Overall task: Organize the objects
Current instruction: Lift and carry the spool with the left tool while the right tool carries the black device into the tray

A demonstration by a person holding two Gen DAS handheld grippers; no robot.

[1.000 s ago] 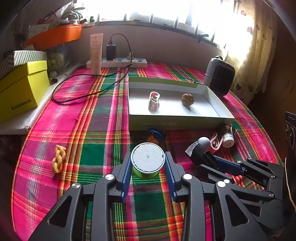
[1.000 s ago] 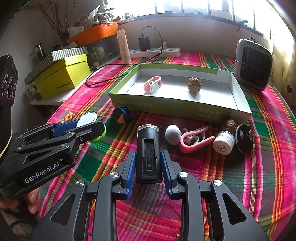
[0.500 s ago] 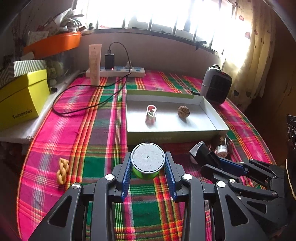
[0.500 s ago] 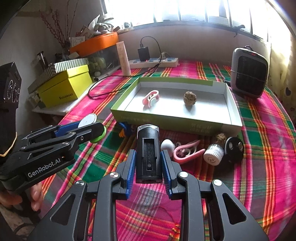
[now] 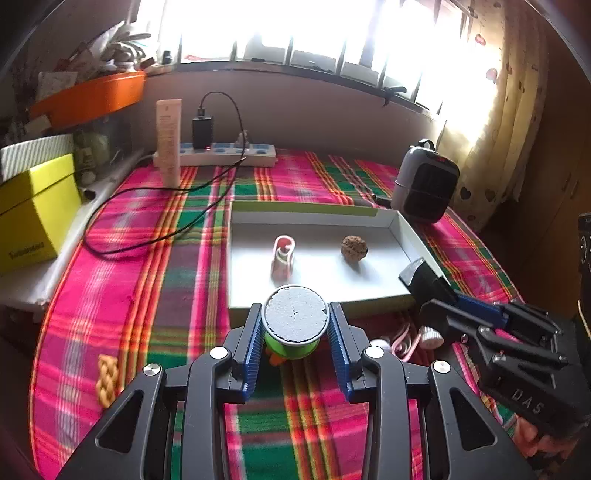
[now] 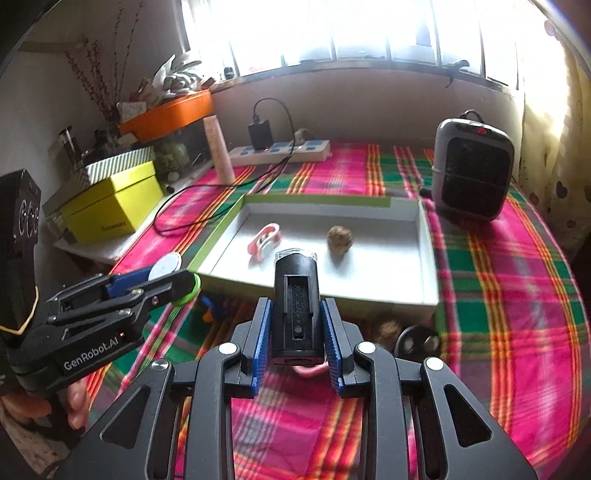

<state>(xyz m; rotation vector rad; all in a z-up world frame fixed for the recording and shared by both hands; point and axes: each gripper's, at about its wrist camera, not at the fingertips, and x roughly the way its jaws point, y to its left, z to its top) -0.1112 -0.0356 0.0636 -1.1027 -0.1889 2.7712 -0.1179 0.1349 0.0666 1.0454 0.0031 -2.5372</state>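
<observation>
Left gripper clamps a green spool, right gripper a black torch; carry both level over the tray wall before releasing.

Daylight is pouring through the barred window, washing out the heart-print curtain and lighting the plaid tablecloth below the grey wall.

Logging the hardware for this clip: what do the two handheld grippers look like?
Both are matte black plastic frames with silver screws and blue ribbed fingers. The left gripper carries white "GenRobot.AI" lettering on its body; the right gripper shows "DAS". Bare fingertips of the person's hand grip the left handle; no sleeve is visible.
</observation>
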